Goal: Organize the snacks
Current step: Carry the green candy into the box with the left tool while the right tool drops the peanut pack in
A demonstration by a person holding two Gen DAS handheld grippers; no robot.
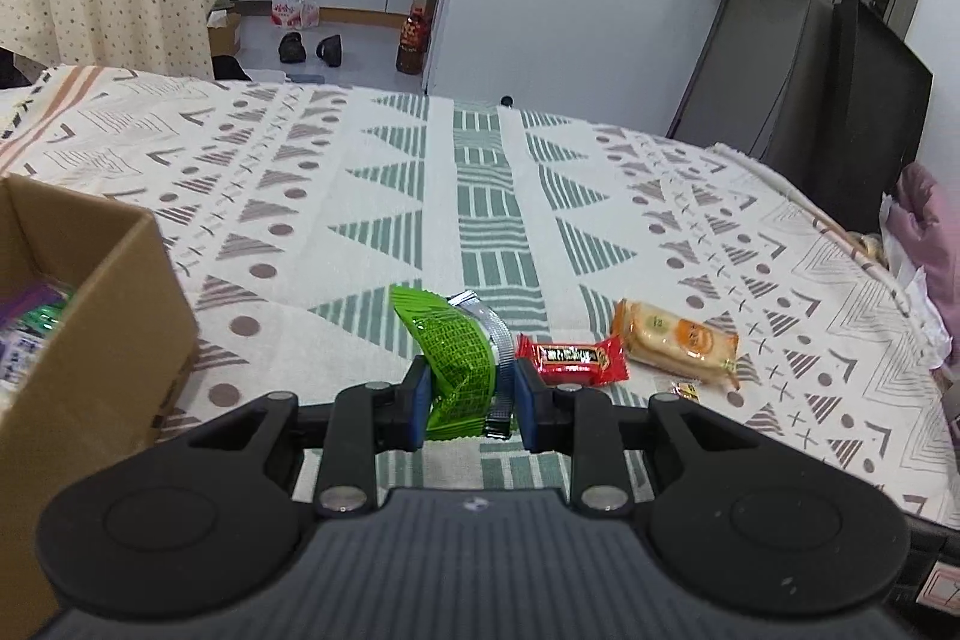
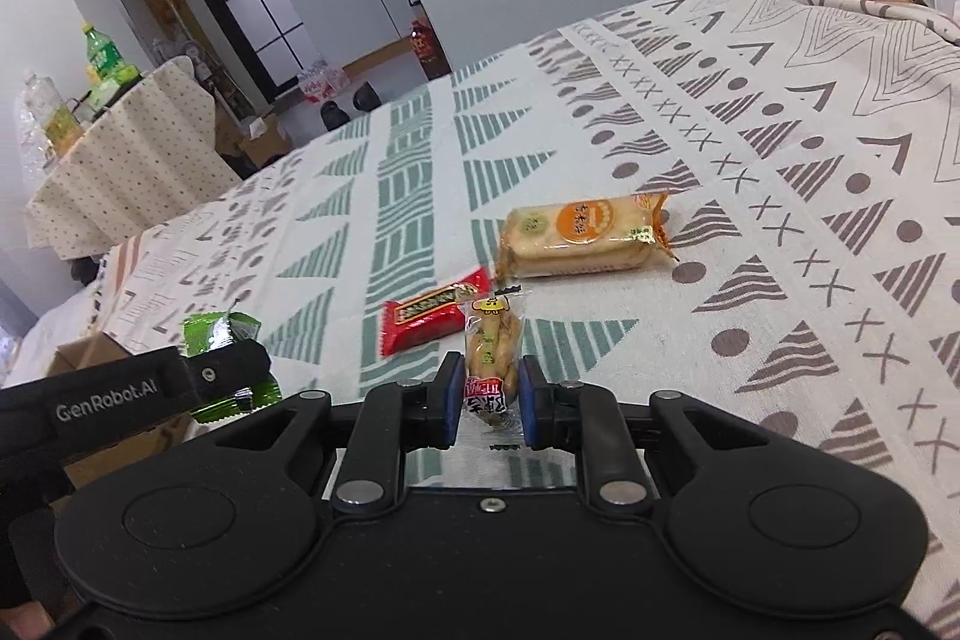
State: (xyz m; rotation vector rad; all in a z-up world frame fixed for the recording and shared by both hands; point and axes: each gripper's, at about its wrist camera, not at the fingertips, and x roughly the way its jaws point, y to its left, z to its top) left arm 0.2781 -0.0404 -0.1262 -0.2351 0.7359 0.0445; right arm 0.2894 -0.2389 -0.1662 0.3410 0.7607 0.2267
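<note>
We hold two snacks at once. Our left gripper [image 1: 469, 403] pinches a green foil packet [image 1: 459, 370], with a silver-edged wrapper [image 1: 495, 358] caught alongside it between the blue pads; the packet has buckled into a curve, so we judge it light, soft and crinkly, likely to slip if the squeeze loosens. It hangs just right of the cardboard box [image 1: 90, 316], which already holds other wrappers.

Our right gripper [image 2: 491, 397] is closed narrowly around a small clear sachet [image 2: 493, 358] of yellowish pieces with a cartoon figure on top and a red band of characters we cannot make out. It looks light and a little bulgy, best gripped across its middle, as now.

On the patterned cloth [image 2: 780, 160], well right of the box, lie a red bar wrapper [image 2: 433, 316] and, beyond it, a clear biscuit pack [image 2: 579, 238] with an orange round label. We expect the biscuits to be stiff but breakable, best held across the short sides.

The only writing we can read is "GenRobot.AI" on the left gripper's side, in the right wrist view.
</note>
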